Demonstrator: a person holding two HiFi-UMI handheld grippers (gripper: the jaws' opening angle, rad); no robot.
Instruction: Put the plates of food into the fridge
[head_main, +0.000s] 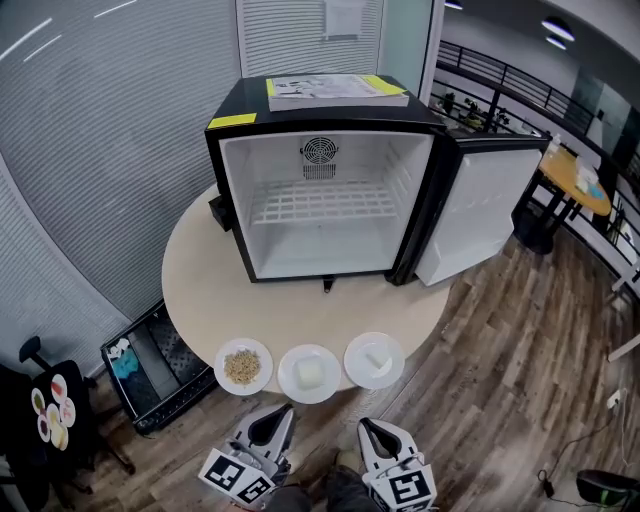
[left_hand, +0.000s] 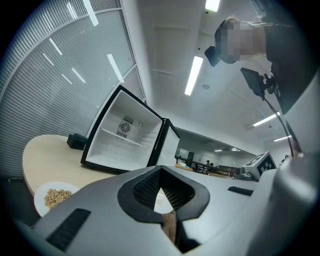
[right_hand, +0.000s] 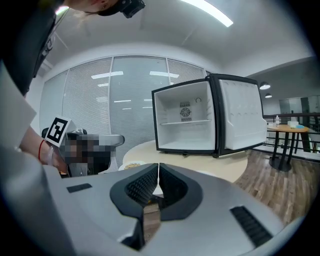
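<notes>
Three white plates stand in a row at the round table's (head_main: 200, 290) near edge. The left plate (head_main: 242, 366) holds brown grains, the middle plate (head_main: 309, 373) a pale lump, the right plate (head_main: 374, 360) a white block. Behind them the black mini fridge (head_main: 325, 200) stands open, with nothing on its white wire shelf (head_main: 322, 203). My left gripper (head_main: 285, 410) and right gripper (head_main: 365, 426) hover just short of the table edge, both shut and holding nothing. The left gripper view shows the left gripper (left_hand: 160, 170), the grain plate (left_hand: 52, 197) and the fridge (left_hand: 122, 135). The right gripper (right_hand: 158, 165) points towards the fridge (right_hand: 187, 120).
The fridge door (head_main: 480, 215) swings out to the right. A booklet (head_main: 335, 90) lies on the fridge top and a small black box (head_main: 220, 212) sits at its left. A black crate (head_main: 150, 365) and a chair (head_main: 50, 410) stand on the floor at the left.
</notes>
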